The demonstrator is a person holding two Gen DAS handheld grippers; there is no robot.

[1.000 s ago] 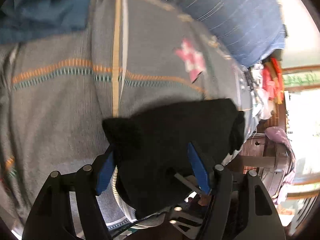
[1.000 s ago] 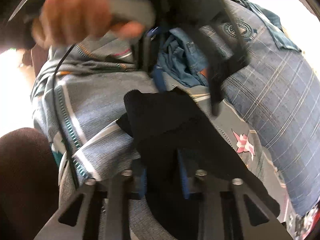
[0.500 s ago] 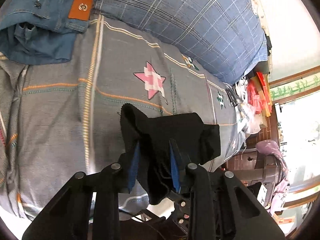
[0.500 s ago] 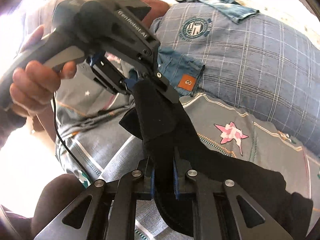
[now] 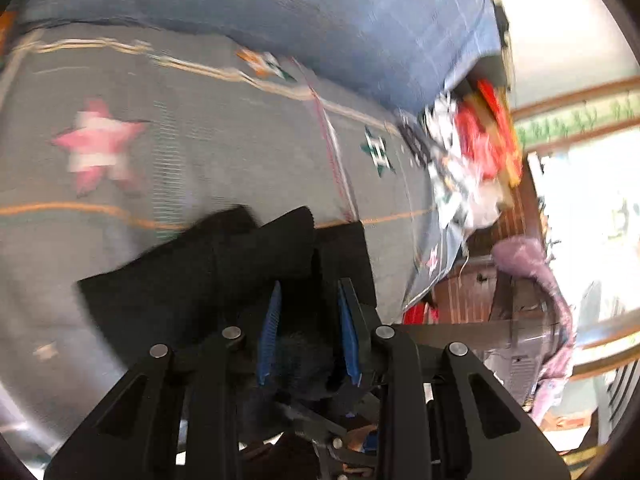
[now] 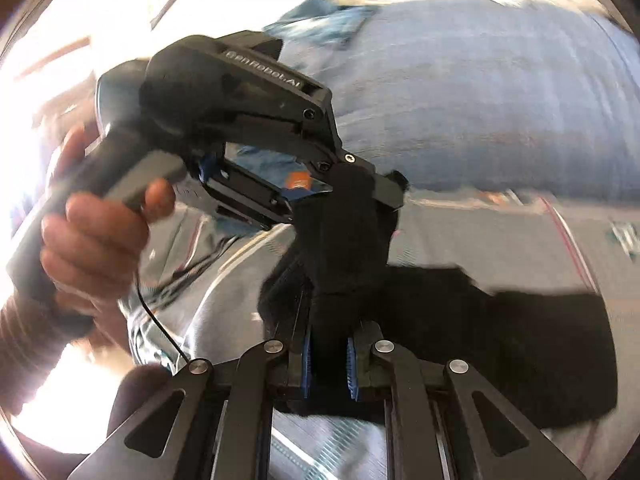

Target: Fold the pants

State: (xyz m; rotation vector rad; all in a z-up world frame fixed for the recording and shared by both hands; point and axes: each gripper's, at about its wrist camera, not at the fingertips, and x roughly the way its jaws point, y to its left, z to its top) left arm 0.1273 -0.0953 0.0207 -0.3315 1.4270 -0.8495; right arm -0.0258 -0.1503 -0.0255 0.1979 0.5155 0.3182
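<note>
Both grippers pinch soft, matte black pants (image 6: 500,344) above a grey woven bedspread (image 5: 224,148) with a pink star. Left gripper (image 5: 308,340), gripped by a hand (image 6: 96,248), clamps bunched fabric; right gripper (image 6: 329,364) is closed on a fold.

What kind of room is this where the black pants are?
Probably a bedroom at home. The black pants lie on a grey bedspread with a pink star, beside a big blue checked pillow, with cluttered wooden furniture nearby.
</note>
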